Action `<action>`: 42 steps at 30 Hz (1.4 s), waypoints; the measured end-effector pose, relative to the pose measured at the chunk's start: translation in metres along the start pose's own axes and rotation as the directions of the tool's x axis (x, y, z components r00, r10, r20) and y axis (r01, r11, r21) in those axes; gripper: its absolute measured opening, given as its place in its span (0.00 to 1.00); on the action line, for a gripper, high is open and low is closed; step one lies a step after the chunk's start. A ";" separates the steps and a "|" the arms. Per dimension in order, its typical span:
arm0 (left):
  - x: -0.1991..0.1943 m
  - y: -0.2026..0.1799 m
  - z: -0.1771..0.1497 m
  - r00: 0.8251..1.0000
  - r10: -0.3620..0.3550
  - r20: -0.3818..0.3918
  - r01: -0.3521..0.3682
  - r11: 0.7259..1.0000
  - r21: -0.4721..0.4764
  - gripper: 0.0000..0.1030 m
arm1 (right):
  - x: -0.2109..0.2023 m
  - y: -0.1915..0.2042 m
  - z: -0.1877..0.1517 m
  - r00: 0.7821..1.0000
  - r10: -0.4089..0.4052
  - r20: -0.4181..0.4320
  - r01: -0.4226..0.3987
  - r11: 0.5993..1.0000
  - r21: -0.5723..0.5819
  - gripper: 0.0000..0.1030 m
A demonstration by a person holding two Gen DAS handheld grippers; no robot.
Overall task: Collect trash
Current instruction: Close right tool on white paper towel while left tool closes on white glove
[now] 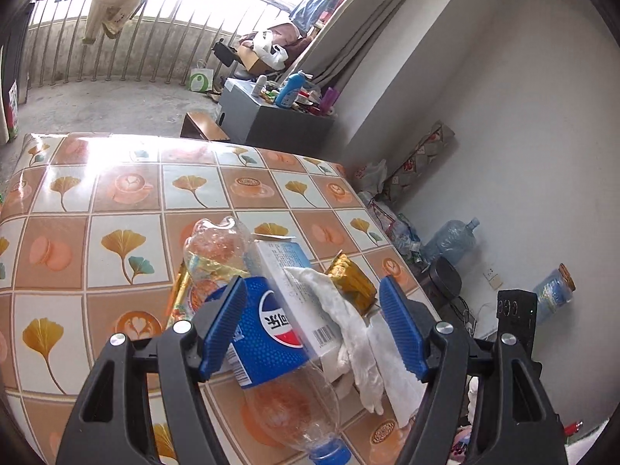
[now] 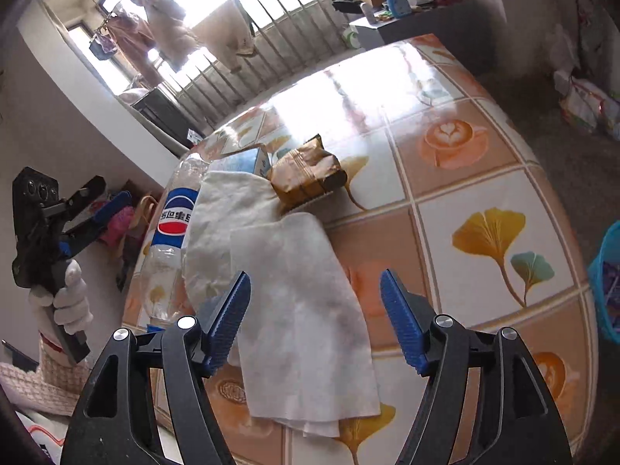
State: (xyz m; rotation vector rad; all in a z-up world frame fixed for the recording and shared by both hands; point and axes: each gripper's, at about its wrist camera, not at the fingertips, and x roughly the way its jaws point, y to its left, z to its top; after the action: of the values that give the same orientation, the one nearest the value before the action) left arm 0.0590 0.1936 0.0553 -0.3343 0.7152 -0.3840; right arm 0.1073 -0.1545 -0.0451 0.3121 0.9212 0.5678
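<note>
Tabletop: bottle flat, cap nearward.

We see an orange-and-white tiled worktop with ginkgo leaves, a blue-labelled clear bottle, white tissue and a gold wrapper.

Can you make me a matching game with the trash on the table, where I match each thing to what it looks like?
Things:
1. plastic bottle
2. tissue
3. snack wrapper
4. carton

Looks:
A. white and soft, draped over other trash
B. gold-brown and crinkled
C. clear, with a blue label, lying on its side
D. a box, white and light blue, with a barcode

Pairs: 1-C, 2-A, 3-B, 4-D
</note>
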 end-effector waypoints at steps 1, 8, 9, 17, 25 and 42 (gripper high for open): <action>0.003 -0.005 -0.004 1.000 -0.008 -0.012 0.008 1.000 0.009 0.67 | 0.004 0.000 -0.005 1.000 -0.027 -0.013 0.027 1.000 -0.001 0.62; 0.022 -0.025 -0.026 0.995 -0.039 -0.092 0.041 0.999 0.021 0.67 | 0.011 0.010 -0.019 0.994 -0.108 -0.016 0.107 0.992 -0.063 0.09; 0.024 -0.028 -0.028 0.994 -0.041 -0.097 0.043 0.999 0.024 0.67 | 0.013 0.008 -0.019 0.995 -0.101 -0.023 0.099 0.994 -0.053 0.03; 0.038 -0.054 -0.033 0.992 -0.001 -0.126 0.014 0.995 0.104 0.67 | -0.031 -0.019 -0.019 0.984 -0.093 0.150 0.082 0.994 0.078 0.00; 0.068 -0.071 -0.033 0.981 0.114 -0.156 -0.080 0.975 0.208 0.65 | -0.028 -0.044 -0.027 0.981 -0.122 0.153 0.090 0.976 0.198 0.00; 0.115 -0.076 -0.038 0.922 0.330 -0.203 -0.244 0.901 0.358 0.30 | -0.022 -0.050 -0.032 0.984 -0.107 0.140 0.081 0.980 0.180 0.01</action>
State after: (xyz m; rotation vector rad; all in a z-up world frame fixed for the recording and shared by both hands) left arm 0.0951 0.0690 -0.0052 0.1429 0.9280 -0.2563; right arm 0.0869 -0.2077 -0.0732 0.4601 0.8376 0.3718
